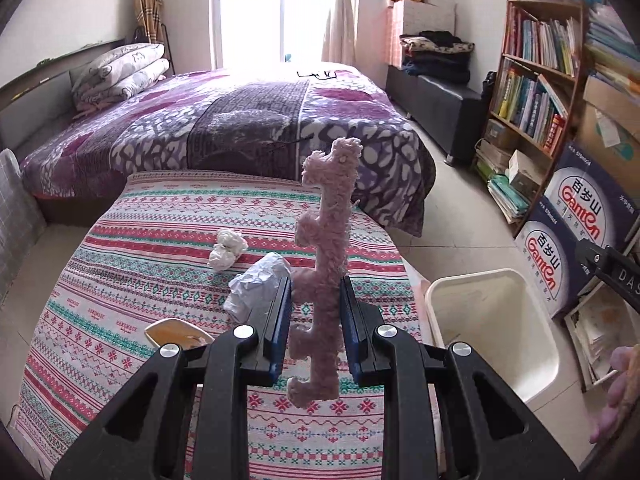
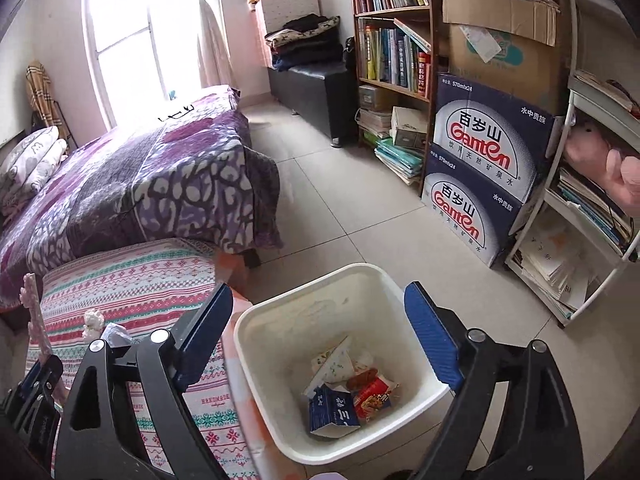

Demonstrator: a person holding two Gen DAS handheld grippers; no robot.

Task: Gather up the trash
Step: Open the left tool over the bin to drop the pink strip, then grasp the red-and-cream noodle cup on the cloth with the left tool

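Gripping a long strip of fuzzy pink knitted fabric (image 1: 323,264), the left gripper (image 1: 315,312) has its blue ribbed pads pressed against the strip's lower half, holding it upright above a table draped in a woven cloth (image 1: 132,280) of red, green and white bands. The strip is woolly and notched along one edge, with rounded lobes at the top. On the cloth just left of the jaws lie a crumpled sheet of silvery-white paper (image 1: 256,284) and, farther back, a small wad of white tissue (image 1: 227,249); a glossy amber-coloured object (image 1: 176,333) peeks out beside the gripper's black frame, too hidden to identify.

Beside the table on the pale tiled floor stands a cream plastic bin (image 2: 280,320), square with rounded corners. The right gripper (image 2: 320,336) hovers over it with its jaws spread wide and nothing between them. Inside the bin rest a dark blue carton (image 2: 332,412), a red printed wrapper (image 2: 374,398) and a folded white paper with green specks (image 2: 334,362).

Behind, a bed wears a plush purple patterned blanket (image 1: 240,120). Stacked navy water cartons (image 2: 480,168) sit by a wooden bookshelf (image 2: 392,48) packed with books.
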